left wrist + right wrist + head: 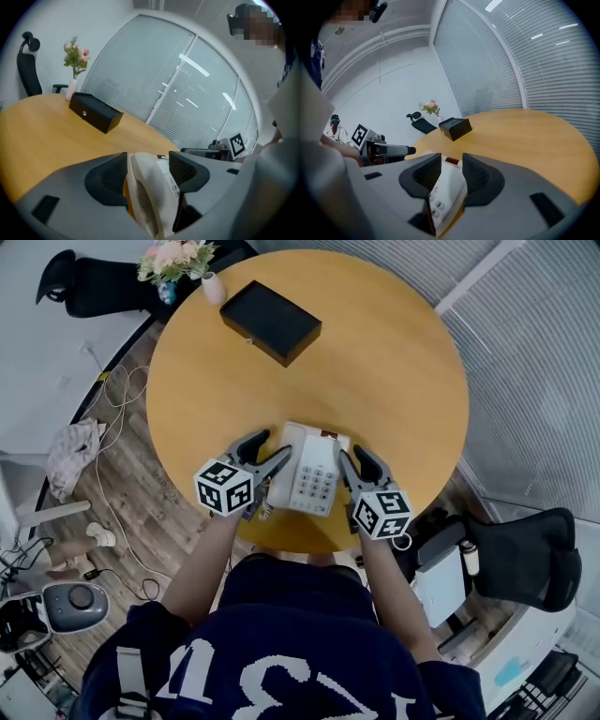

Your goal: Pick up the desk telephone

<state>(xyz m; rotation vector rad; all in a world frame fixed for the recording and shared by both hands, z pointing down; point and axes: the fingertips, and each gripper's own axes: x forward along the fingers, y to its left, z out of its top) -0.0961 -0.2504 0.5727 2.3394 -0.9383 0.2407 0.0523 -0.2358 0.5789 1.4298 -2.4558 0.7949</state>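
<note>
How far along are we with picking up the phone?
Done: both grippers are at the phone, which lies on the table. In hand: the left gripper straddles its handset side and the right gripper its keypad edge, jaws open on both, not clamped. Left: close both grippers on the phone, then lift it.

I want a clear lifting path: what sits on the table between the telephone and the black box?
Nothing: in the head view only bare tabletop separates the telephone and the black box.
</note>
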